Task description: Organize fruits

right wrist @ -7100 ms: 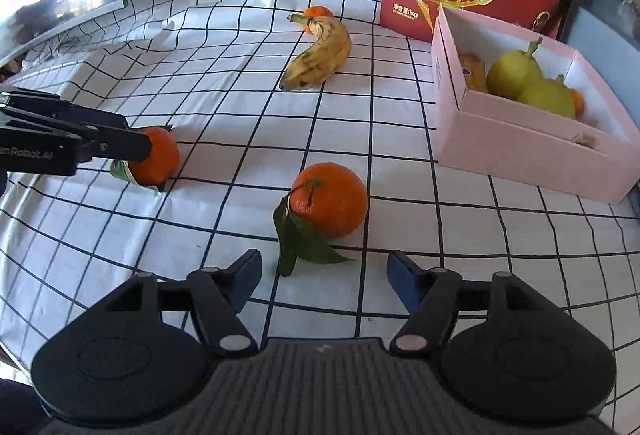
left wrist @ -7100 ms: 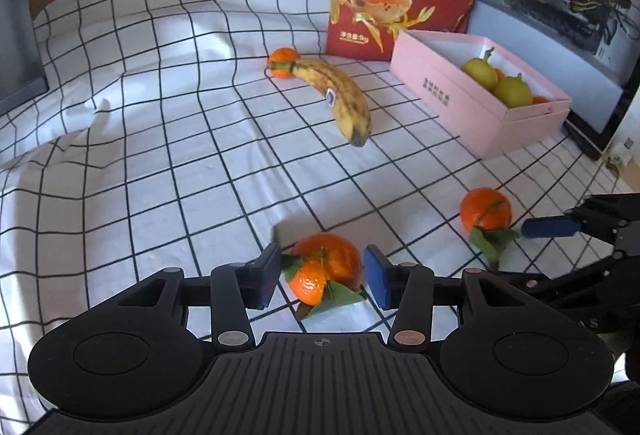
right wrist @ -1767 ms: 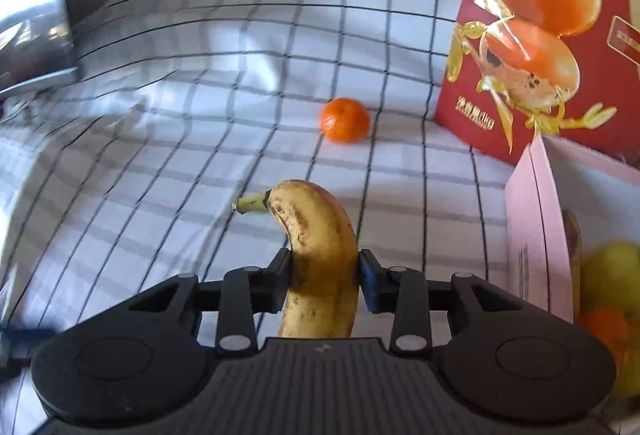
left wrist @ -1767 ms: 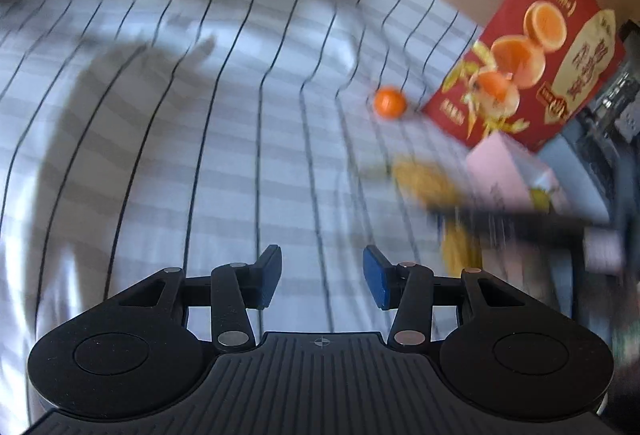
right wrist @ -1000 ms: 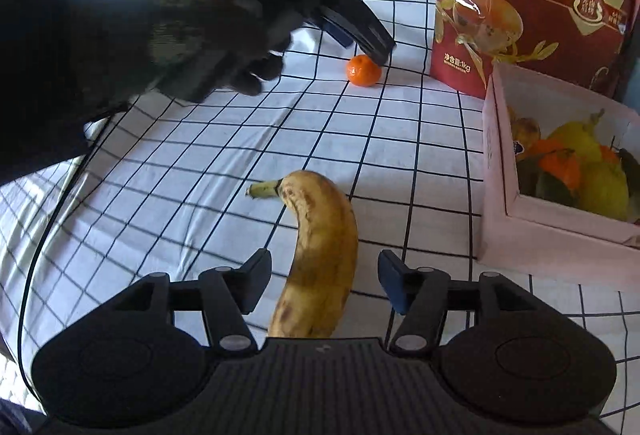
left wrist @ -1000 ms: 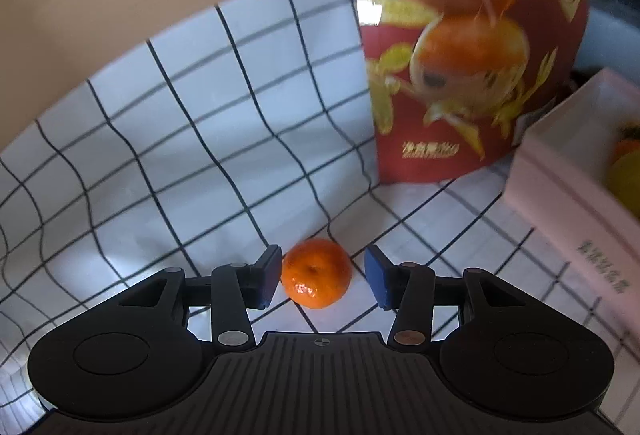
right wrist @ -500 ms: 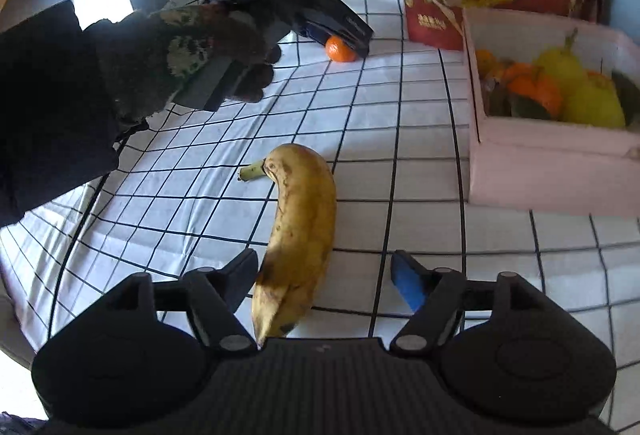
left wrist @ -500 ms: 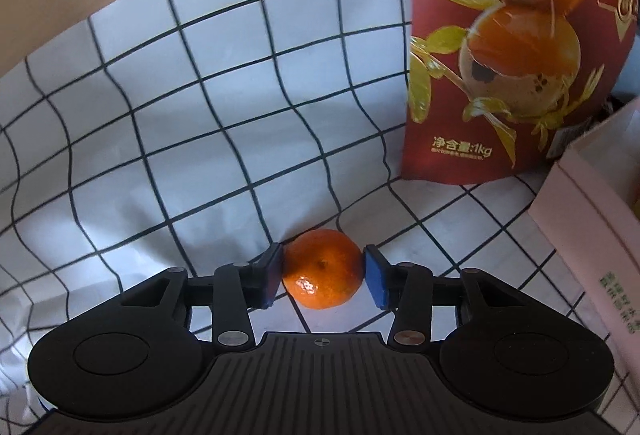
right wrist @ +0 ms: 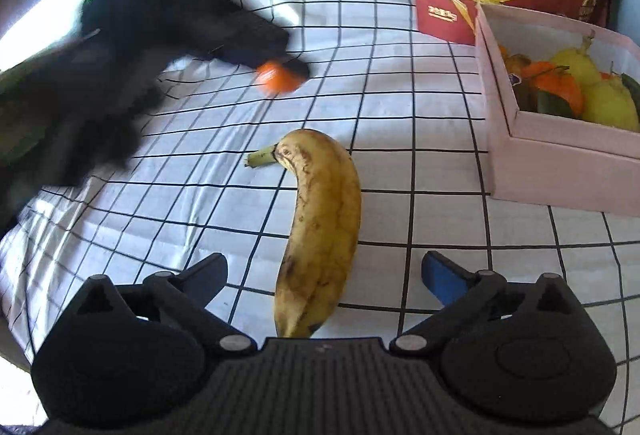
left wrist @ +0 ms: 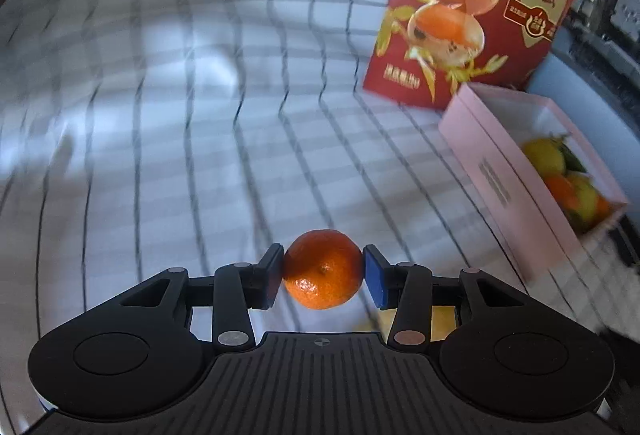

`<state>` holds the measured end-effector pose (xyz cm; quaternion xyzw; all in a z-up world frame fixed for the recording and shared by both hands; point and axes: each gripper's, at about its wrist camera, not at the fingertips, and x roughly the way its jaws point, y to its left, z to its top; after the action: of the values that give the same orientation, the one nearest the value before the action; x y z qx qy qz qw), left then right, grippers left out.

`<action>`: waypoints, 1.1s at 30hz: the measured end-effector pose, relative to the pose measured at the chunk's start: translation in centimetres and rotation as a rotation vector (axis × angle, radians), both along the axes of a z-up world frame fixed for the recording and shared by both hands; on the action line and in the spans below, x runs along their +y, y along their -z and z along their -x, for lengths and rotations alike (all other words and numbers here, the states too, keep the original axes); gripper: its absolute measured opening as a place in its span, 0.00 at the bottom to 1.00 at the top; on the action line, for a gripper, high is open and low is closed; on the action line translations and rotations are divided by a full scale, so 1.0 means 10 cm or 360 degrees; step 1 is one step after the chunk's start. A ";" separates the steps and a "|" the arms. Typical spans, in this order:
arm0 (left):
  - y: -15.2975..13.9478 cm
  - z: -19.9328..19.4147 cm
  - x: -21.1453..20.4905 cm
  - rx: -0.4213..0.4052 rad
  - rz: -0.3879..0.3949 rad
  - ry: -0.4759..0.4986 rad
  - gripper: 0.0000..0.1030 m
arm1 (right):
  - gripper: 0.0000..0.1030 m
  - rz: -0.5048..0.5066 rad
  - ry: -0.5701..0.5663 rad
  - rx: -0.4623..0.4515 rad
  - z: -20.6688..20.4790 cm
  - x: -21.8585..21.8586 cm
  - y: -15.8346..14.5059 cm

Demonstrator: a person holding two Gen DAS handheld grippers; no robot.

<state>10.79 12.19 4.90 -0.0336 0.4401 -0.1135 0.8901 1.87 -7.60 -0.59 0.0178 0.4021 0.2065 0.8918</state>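
Now, left tongs (left wrist: 323,277): your pads are pressed on either side of the mandarin (left wrist: 323,274), which hangs clear of the checked cloth (left wrist: 200,115) at lower centre of the left wrist view; the background is smeared.
Right tongs (right wrist: 324,277): your jaws are opening and stand very wide, gripping nothing; the banana (right wrist: 320,231) lies flat on the cloth between them, touching neither pad.
Same mandarin, right wrist view: an orange blur at upper left of centre, at the tip of the dark blurred left tool held by a gloved hand (right wrist: 100,83).
Pink box (left wrist: 516,191): sits at the right edge of both views, already holding yellow pears (right wrist: 608,99) and leafy mandarins, with some room by its near wall.
Red bag (left wrist: 480,7): stands behind the box at upper right.
Step in hand: I judge you are carrying the mandarin toward the box while the banana lies released.
Next move: bring the left tongs over the box's open top, lower into a free spot, then part the pads; keep clear of the near wall.
Banana: not yet boxed; its length may need an angled placement.
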 end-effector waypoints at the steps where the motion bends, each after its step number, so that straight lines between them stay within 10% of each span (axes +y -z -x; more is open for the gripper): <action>1: 0.02 0.12 0.06 0.0021 0.0021 -0.0023 0.47 | 1.00 0.0006 0.0019 0.0009 -0.01 0.01 0.00; 14: 0.04 1.17 0.26 0.0158 0.0005 -0.0121 0.47 | 0.85 0.0324 0.0054 -0.0103 -0.22 0.33 -0.01; 18: 0.05 1.24 0.28 0.0164 0.0026 -0.0116 0.47 | 0.78 0.0322 0.0089 -0.0123 -0.34 0.37 -0.02; 26: 0.06 1.19 0.17 0.0157 0.0076 -0.0035 0.47 | 0.35 0.0351 0.0030 -0.0121 -0.31 0.46 -0.10; 33: 0.10 1.11 0.00 0.0186 0.0077 0.0081 0.47 | 0.35 0.0253 0.0071 -0.0052 -0.24 0.26 -0.14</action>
<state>-0.27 12.18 3.87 -0.0504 0.4892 -0.1447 0.8586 4.26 -4.99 0.78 -0.0476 0.4022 0.1544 0.9012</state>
